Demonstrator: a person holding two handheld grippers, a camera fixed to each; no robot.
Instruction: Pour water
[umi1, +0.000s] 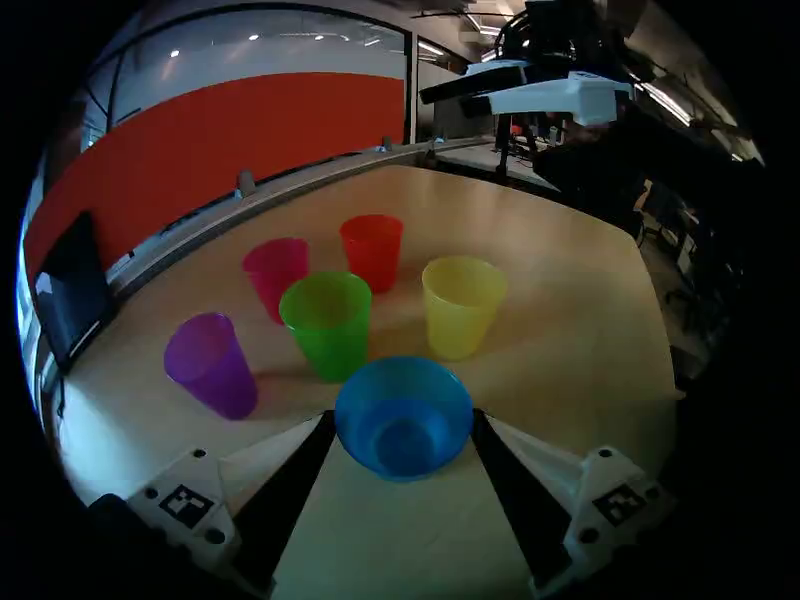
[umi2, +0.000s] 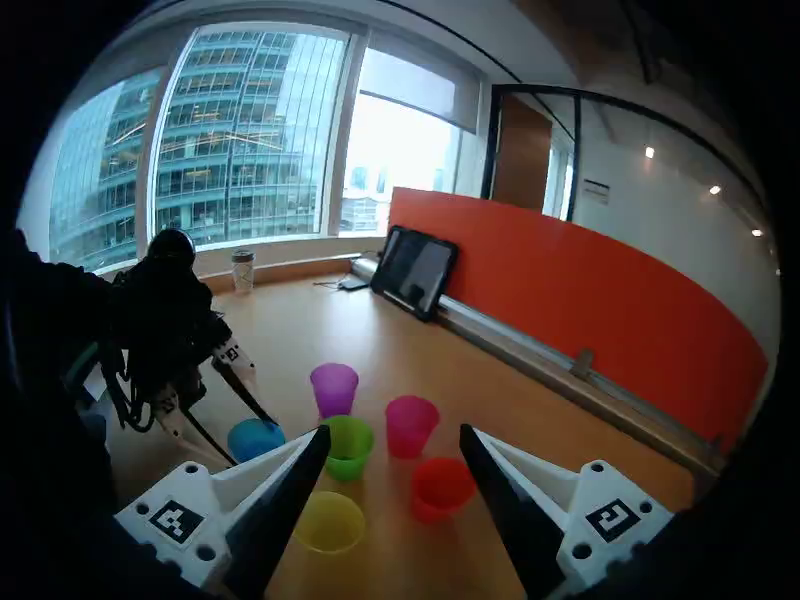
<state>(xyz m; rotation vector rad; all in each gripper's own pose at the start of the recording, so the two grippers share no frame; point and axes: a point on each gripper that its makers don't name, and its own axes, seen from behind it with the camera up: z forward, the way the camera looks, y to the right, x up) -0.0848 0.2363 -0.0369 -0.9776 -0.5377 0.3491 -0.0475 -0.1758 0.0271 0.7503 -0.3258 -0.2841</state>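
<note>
Broad wooden tabletop (umi1: 580, 300) under everything. Left claw (umi1: 402, 415) pinching the blue cup (umi1: 404, 445) by both sides, upright, at the near edge of the cluster. Right claw (umi2: 393, 432) spread wide, gripping nothing, raised above the cups. Beyond the blue cup: yellow cup (umi1: 460, 305), green cup (umi1: 327, 325), purple cup (umi1: 212, 365), pink cup (umi1: 275, 275), red cup (umi1: 372, 250) farthest, all upright, apart.

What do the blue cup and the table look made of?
The blue cup is probably translucent plastic with a glossy finish; its base shows through the wall. The table has a wood-look top, perhaps laminate or veneer, going by its smooth surface, warm tan colour and soft sheen.
</note>
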